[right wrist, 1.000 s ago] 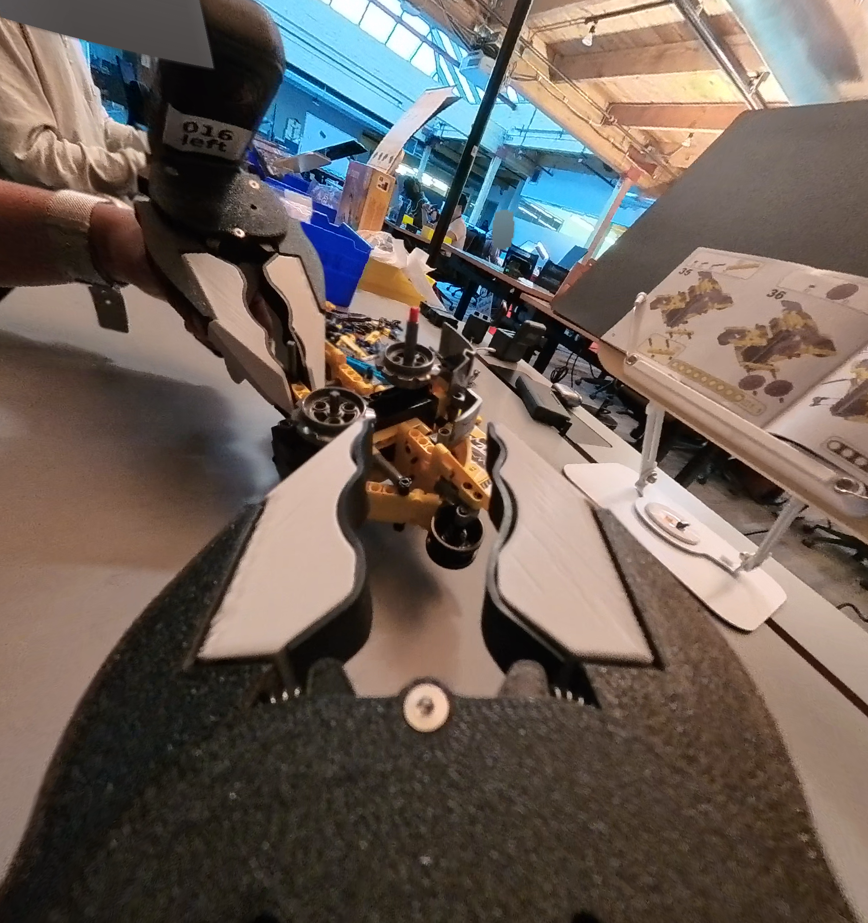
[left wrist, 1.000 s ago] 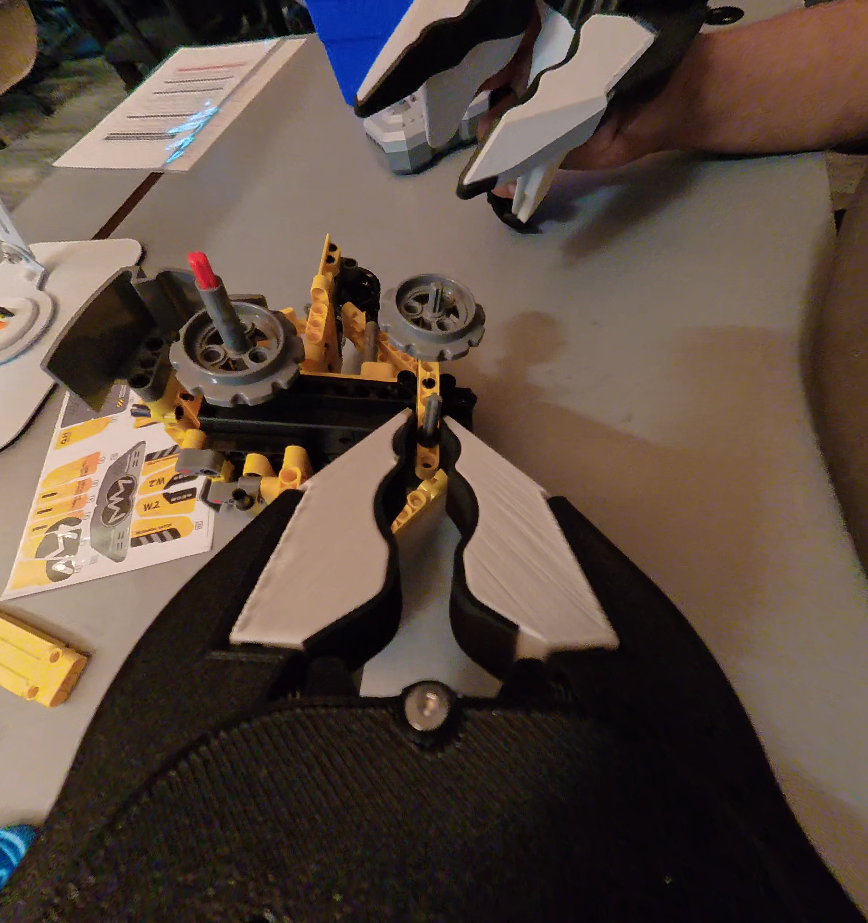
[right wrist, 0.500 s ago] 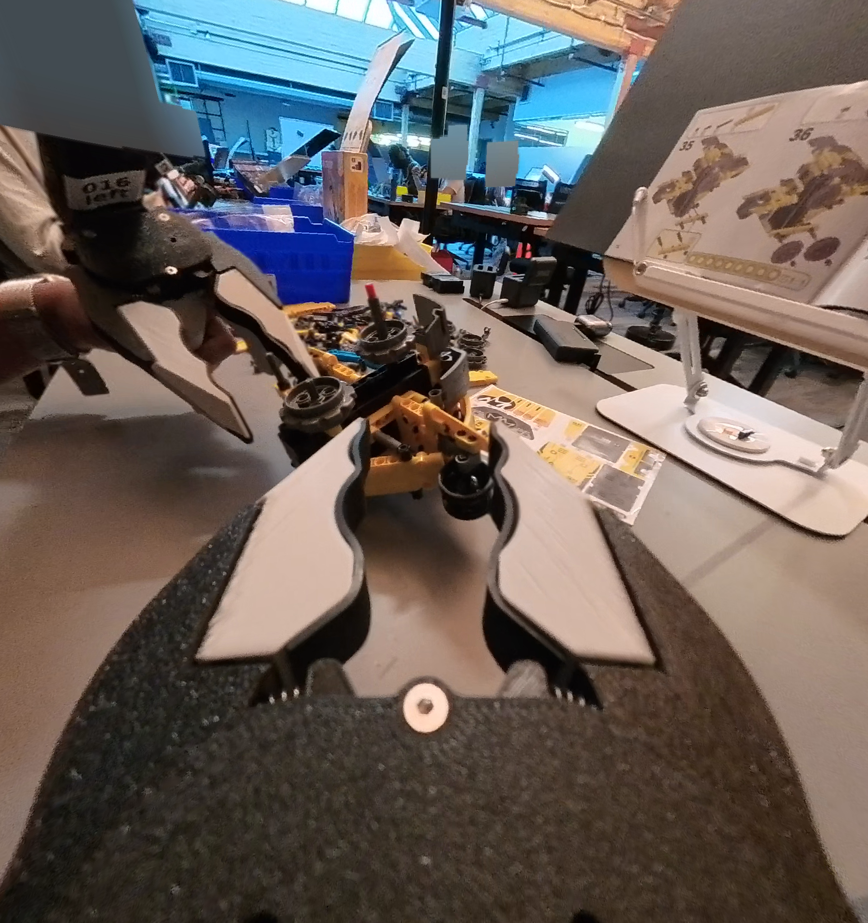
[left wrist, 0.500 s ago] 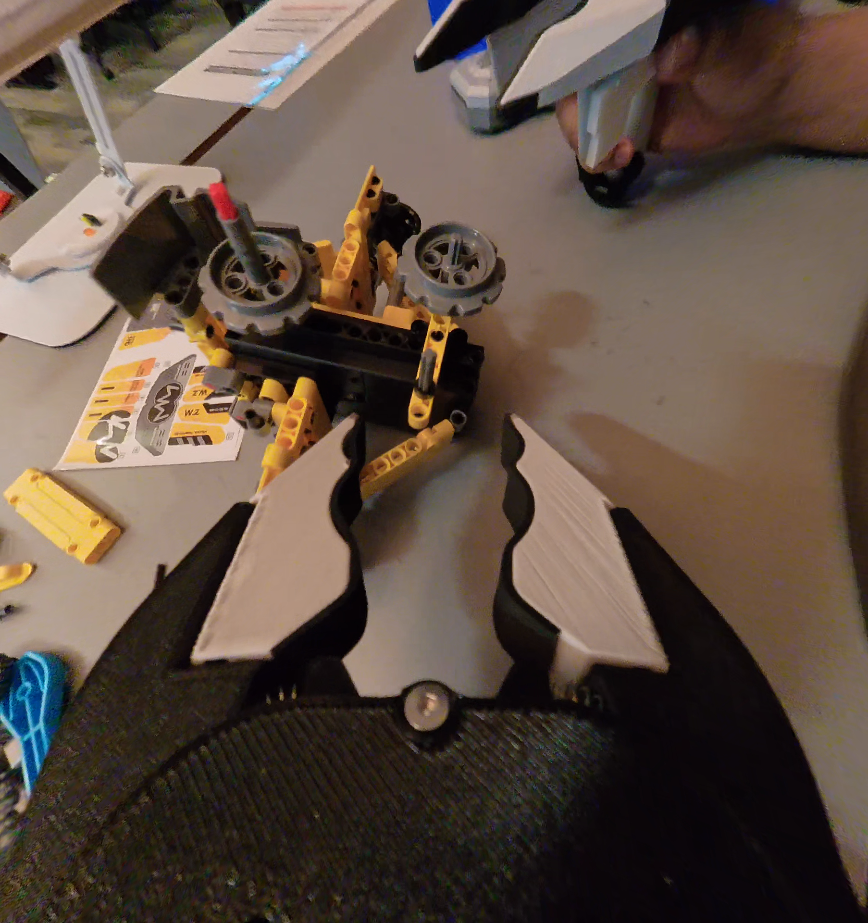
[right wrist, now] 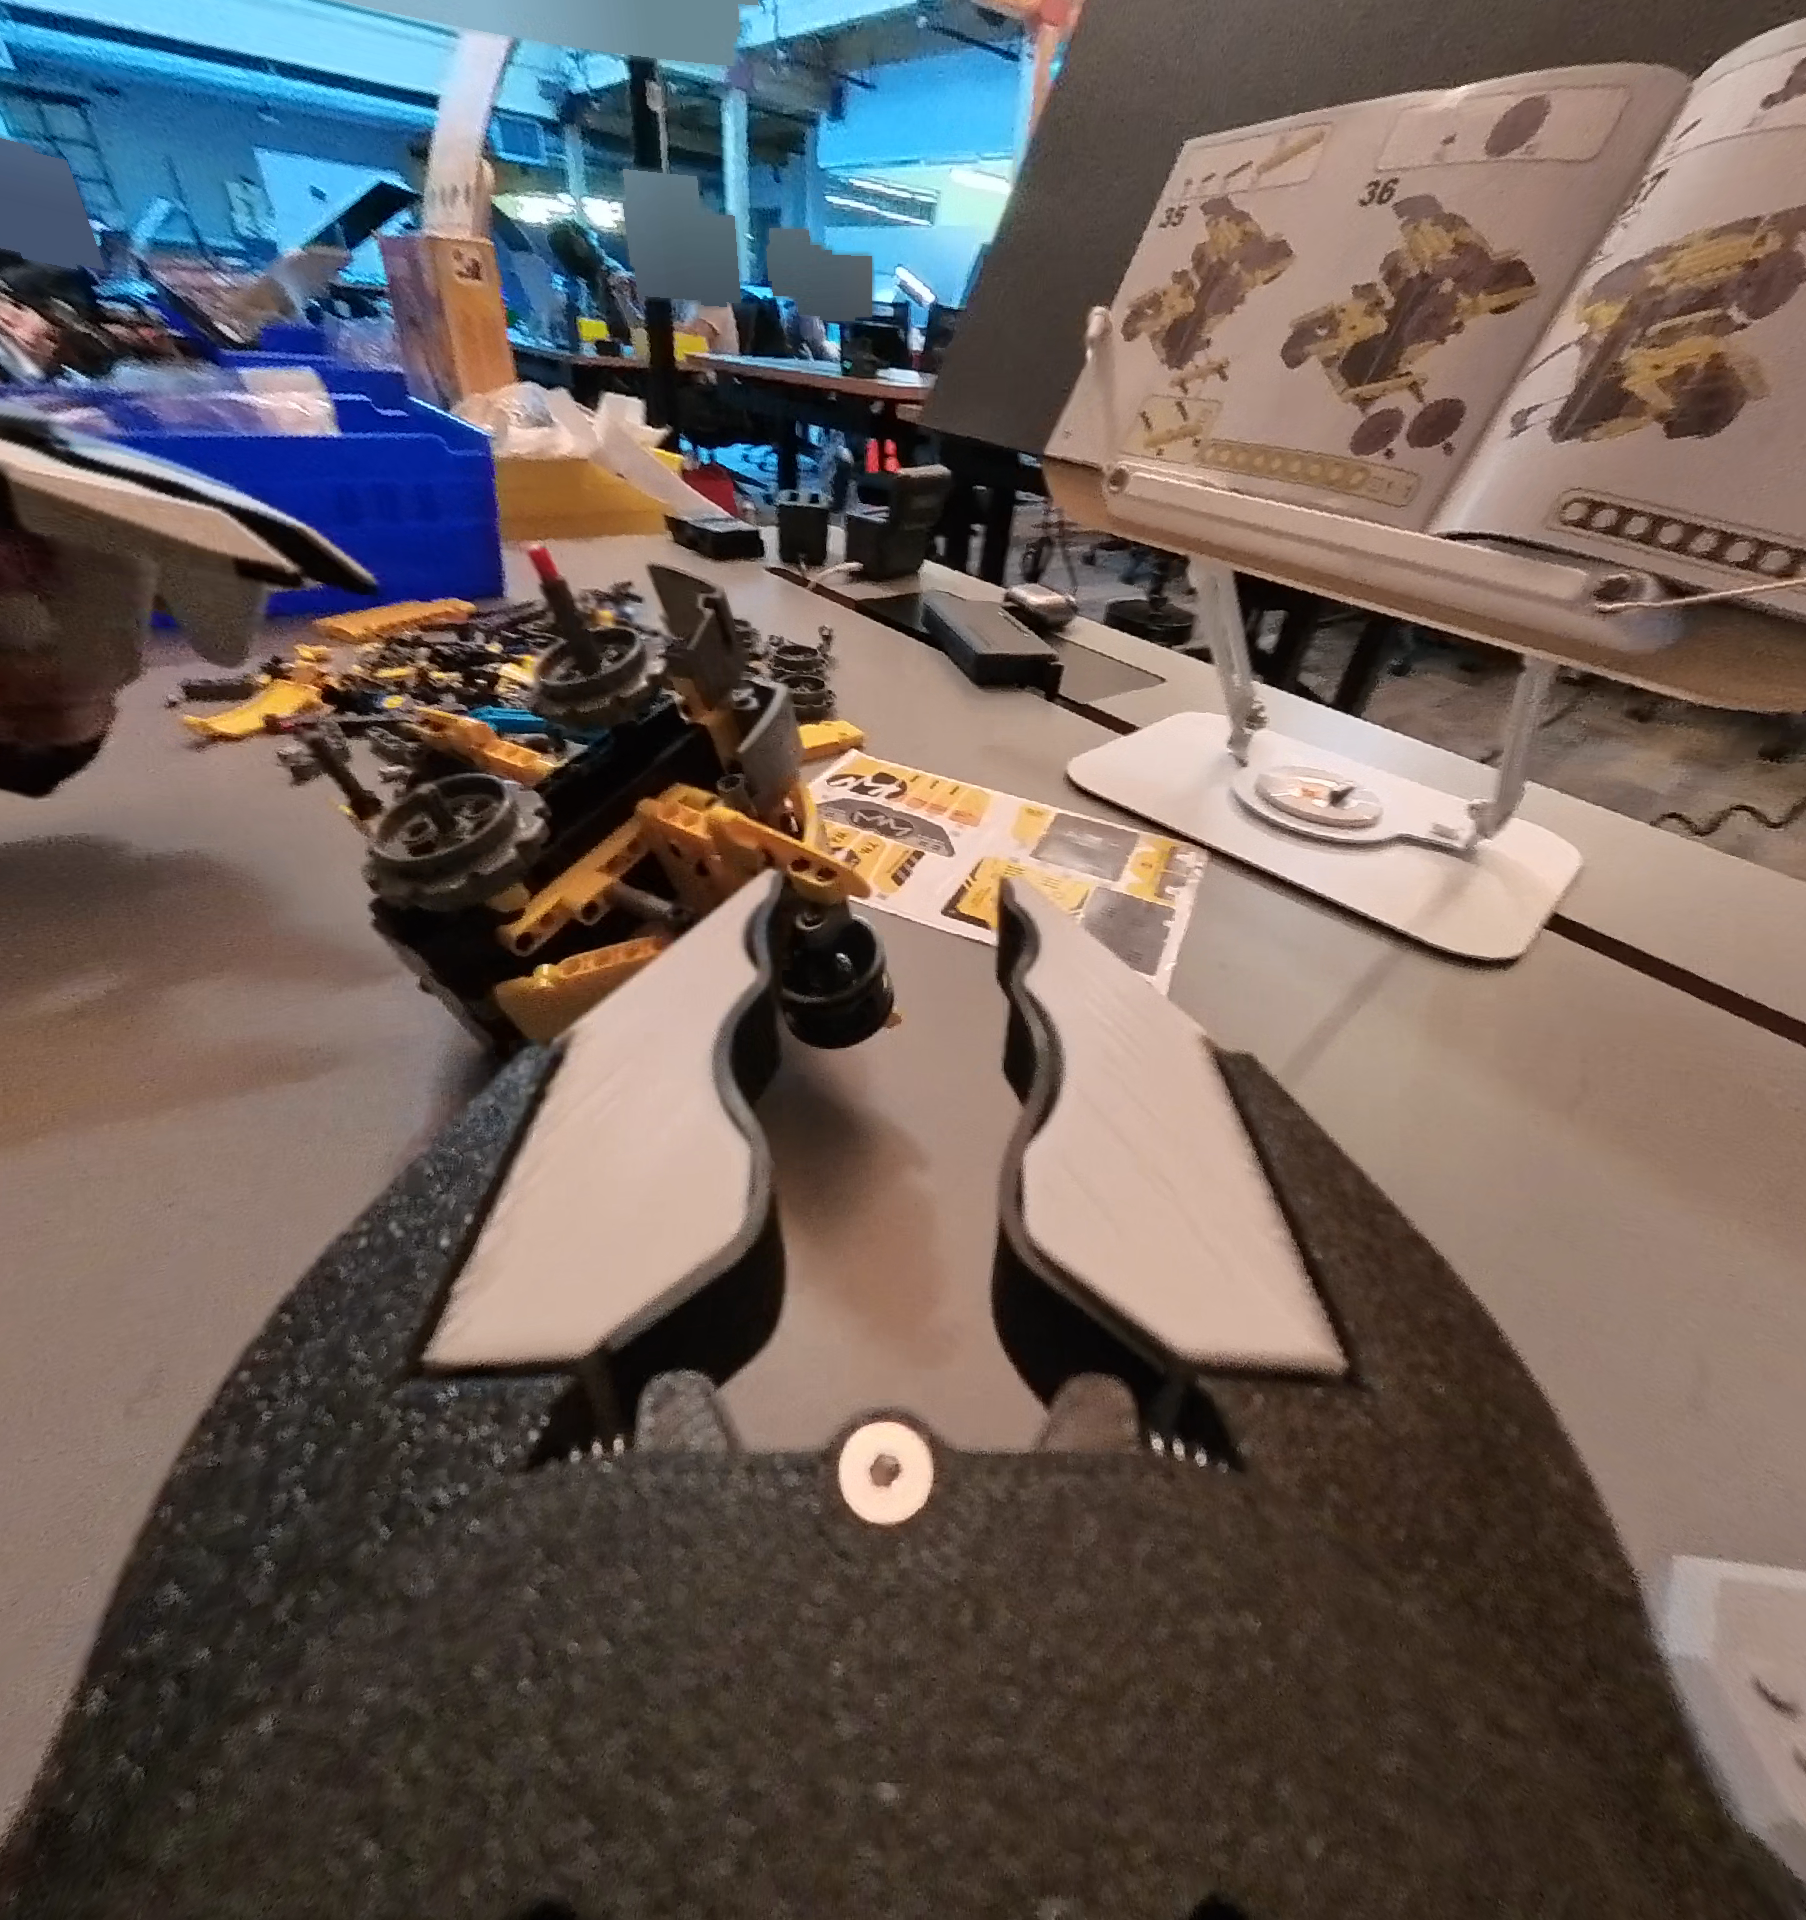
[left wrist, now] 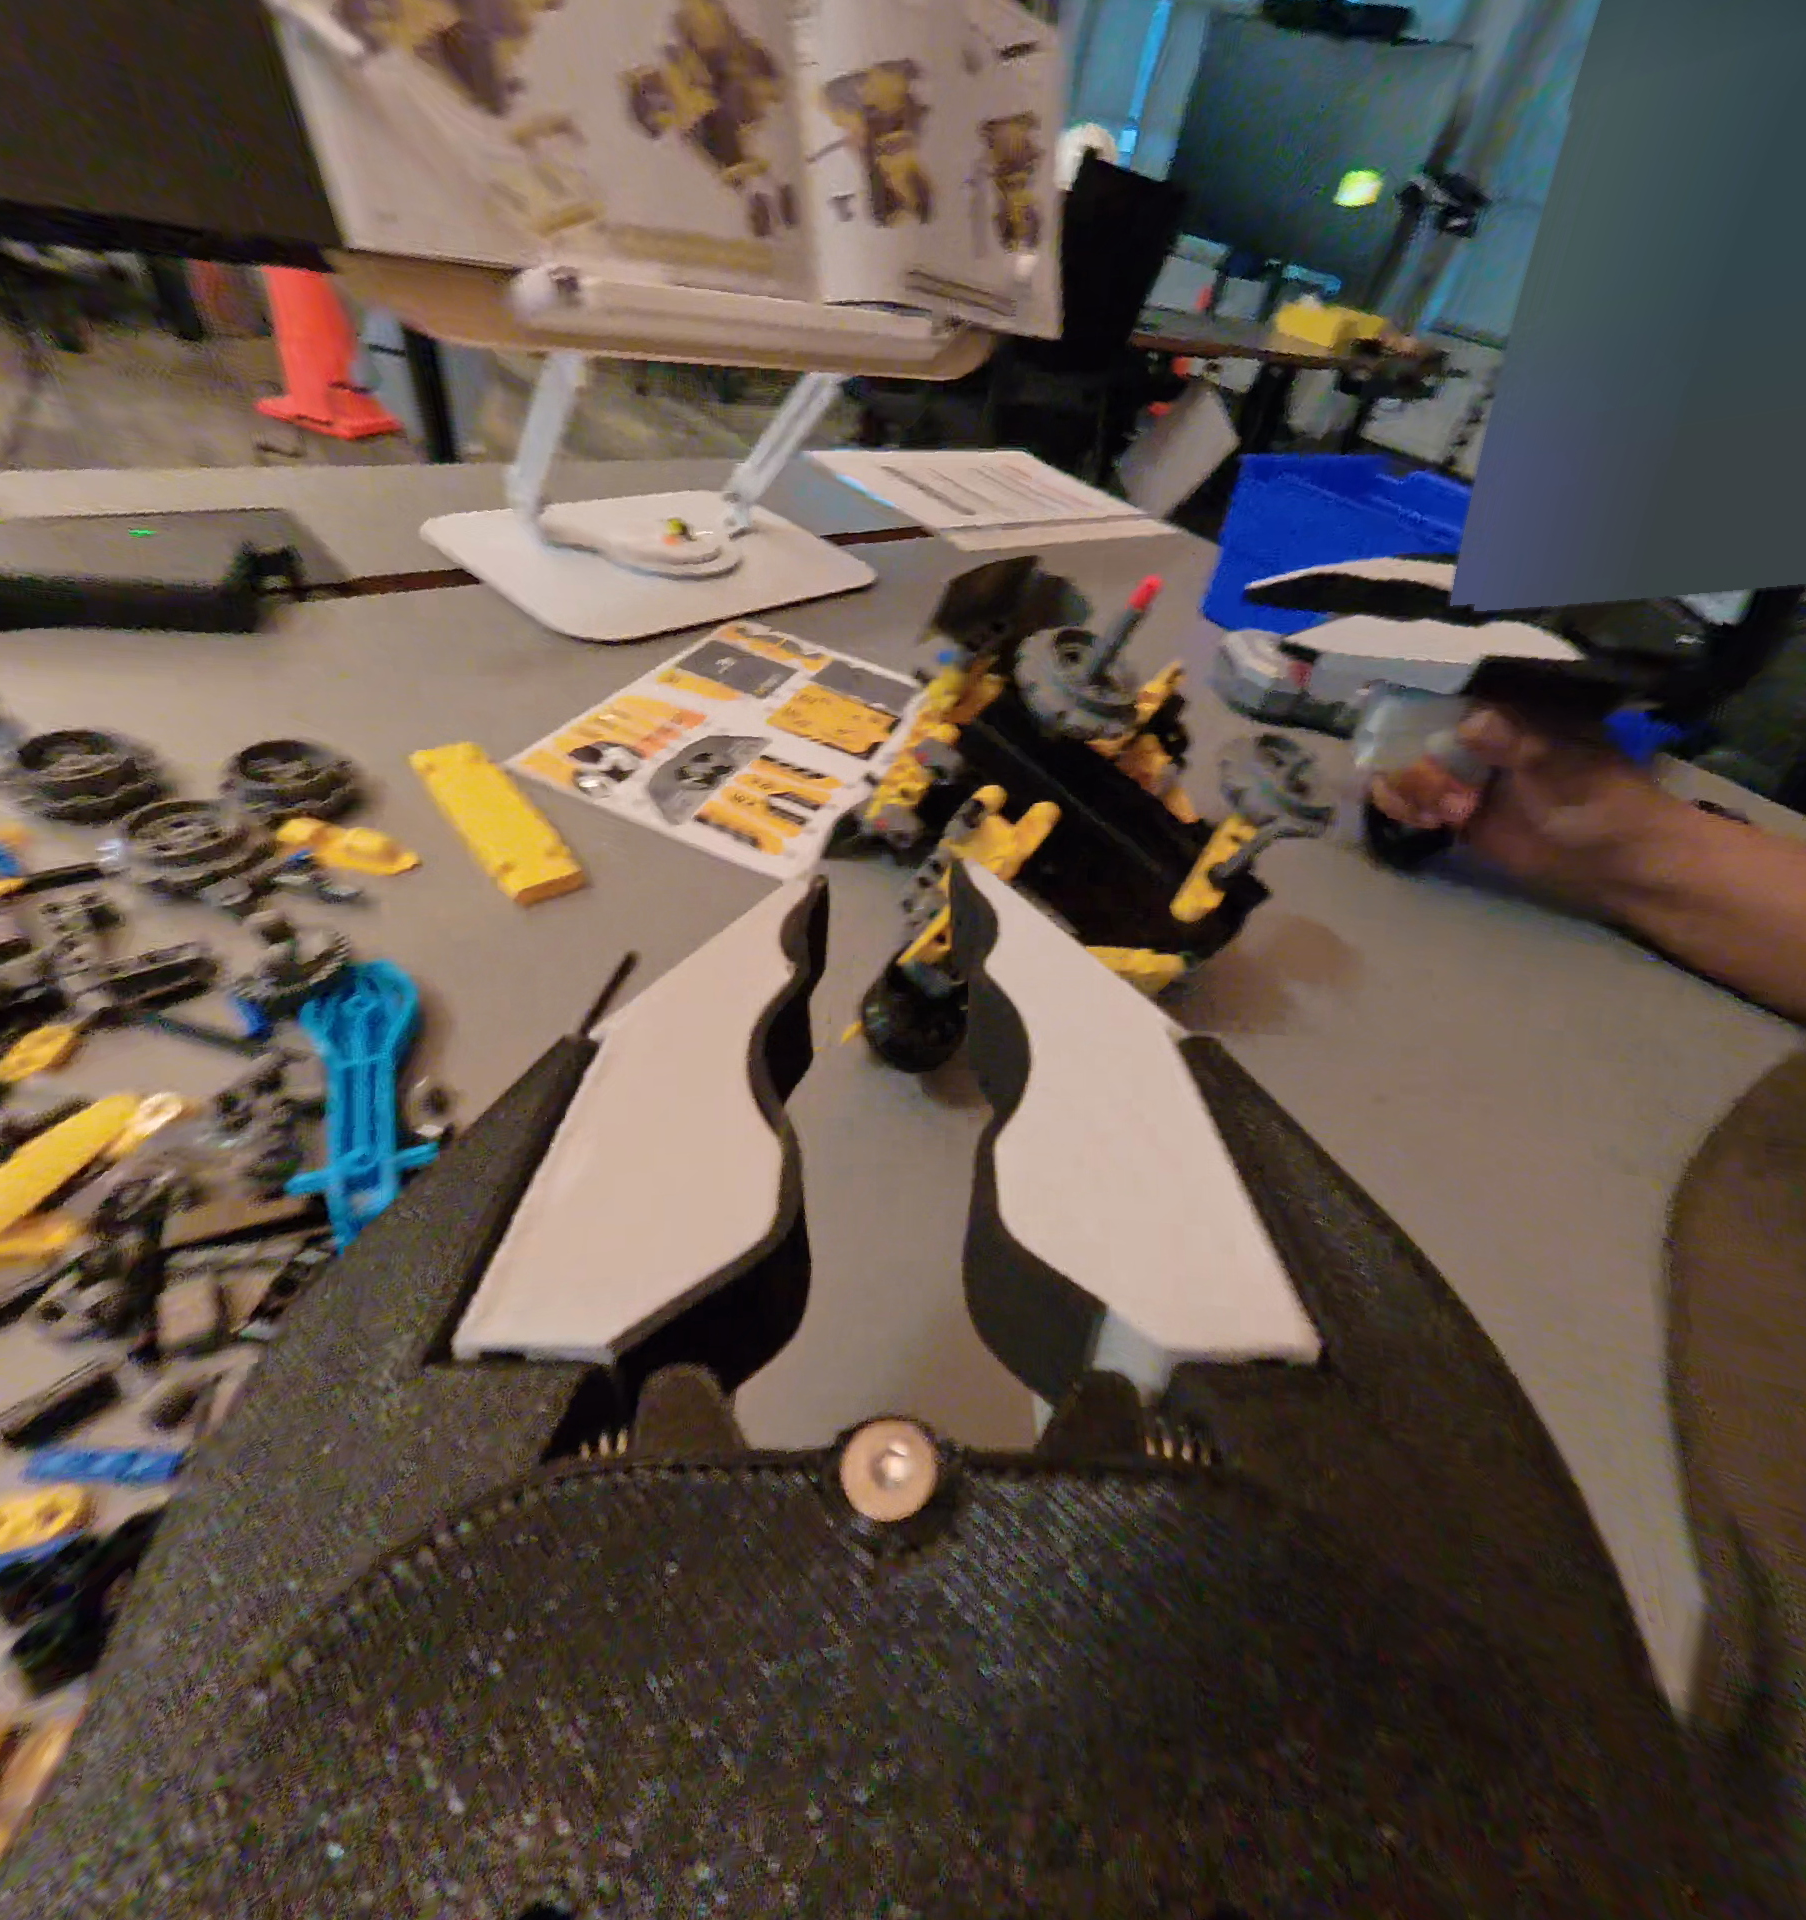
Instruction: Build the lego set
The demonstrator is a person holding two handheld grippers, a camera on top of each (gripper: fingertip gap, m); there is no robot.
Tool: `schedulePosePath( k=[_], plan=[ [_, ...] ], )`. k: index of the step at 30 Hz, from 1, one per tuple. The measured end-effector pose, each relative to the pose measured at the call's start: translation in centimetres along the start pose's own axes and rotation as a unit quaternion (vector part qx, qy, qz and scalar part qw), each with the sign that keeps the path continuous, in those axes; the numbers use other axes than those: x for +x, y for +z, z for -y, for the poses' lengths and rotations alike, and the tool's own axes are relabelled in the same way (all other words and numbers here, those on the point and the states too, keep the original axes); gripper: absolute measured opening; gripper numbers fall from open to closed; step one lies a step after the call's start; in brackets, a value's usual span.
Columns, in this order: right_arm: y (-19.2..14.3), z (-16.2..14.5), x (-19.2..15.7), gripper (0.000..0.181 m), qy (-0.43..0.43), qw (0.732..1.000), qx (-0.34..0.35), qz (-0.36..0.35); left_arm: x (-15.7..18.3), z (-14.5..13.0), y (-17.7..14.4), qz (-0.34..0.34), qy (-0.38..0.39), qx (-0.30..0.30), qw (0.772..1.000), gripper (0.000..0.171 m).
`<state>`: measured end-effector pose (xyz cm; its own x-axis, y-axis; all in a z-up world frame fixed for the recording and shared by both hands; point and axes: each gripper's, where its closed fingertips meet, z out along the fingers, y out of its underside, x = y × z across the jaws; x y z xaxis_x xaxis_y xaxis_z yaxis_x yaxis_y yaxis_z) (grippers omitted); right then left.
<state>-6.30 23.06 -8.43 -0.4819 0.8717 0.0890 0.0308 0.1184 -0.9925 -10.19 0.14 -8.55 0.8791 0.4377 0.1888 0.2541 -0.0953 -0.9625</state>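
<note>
On the grey table (left wrist: 1398, 1091), the yellow-and-black brick model (left wrist: 1075, 821) lies free: the left gripper (left wrist: 888, 894), having released its yellow beam, hangs narrowly open and empty; the right gripper (right wrist: 883, 894) gapes wider, holding nothing

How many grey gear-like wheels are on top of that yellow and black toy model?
2. One wheel sits farther back with a red-tipped rod through it; the other wheel is nearer the front. More may be hidden underneath.

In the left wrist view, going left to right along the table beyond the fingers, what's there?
Pile of loose parts → blue part → yellow panel → sticker sheet → yellow and black model → hand holding the right gripper.
</note>
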Motion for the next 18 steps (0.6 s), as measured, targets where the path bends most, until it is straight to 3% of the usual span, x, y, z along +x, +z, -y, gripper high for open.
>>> schedulePosePath(
  k=[6,12,18],
  plan=[
    [1.2,-0.5,1.4,0.027,0.008,0.998,-0.022,-0.061,-4.9,-1.5,-0.1,0.173,0.034,-0.017,0.984,0.021],
    [2.0,-1.4,2.3,0.027,0.029,0.995,-0.053,-0.077,-5.5,-1.3,0.3,0.187,0.028,-0.006,0.982,0.022],
    [2.7,-2.3,2.9,0.027,0.056,0.992,-0.083,-0.073,-5.1,-2.0,1.0,0.195,0.063,-0.037,0.978,0.019]
  ],
)
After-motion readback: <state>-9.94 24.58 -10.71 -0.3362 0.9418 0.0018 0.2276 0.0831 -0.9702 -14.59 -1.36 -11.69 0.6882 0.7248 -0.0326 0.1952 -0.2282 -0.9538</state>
